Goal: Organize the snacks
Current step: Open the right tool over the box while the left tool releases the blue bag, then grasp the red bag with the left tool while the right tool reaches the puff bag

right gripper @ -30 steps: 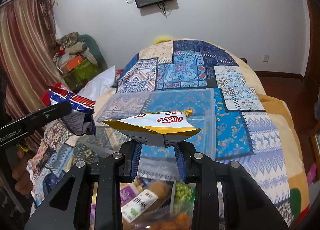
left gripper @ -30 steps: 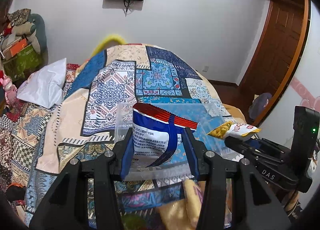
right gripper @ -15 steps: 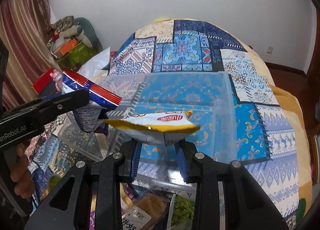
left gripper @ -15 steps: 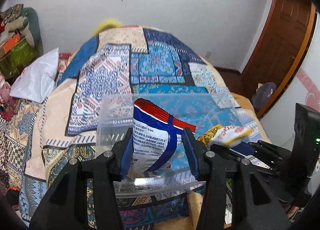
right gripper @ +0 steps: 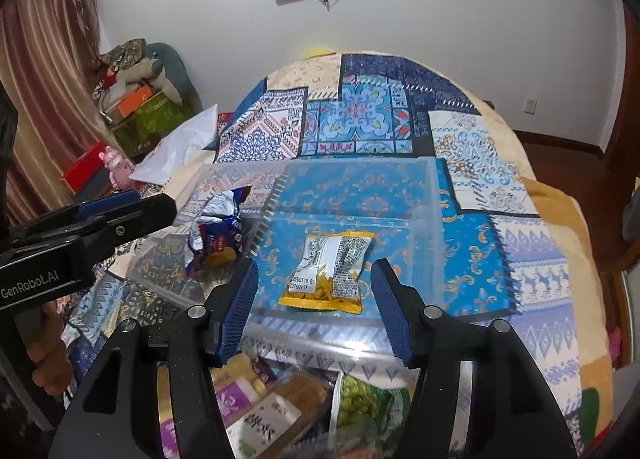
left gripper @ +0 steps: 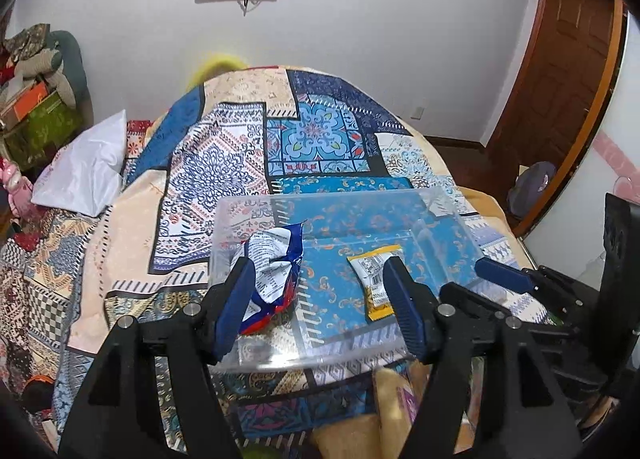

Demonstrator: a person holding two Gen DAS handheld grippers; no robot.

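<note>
Progress looks early: blue snack bag (left gripper: 276, 279) and yellow snack packet (right gripper: 330, 271) lie inside the clear bin (right gripper: 436, 219), both left gripper (left gripper: 320, 303) and right gripper (right gripper: 316, 307) spread empty (more loose snacks (right gripper: 280, 411) wait below).

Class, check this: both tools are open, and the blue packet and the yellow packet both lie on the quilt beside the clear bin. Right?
Not quite. The blue packet and yellow packet lie inside the clear bin, not beside it, as the right wrist view shows. Both tools, left and right, are indeed open.
</note>
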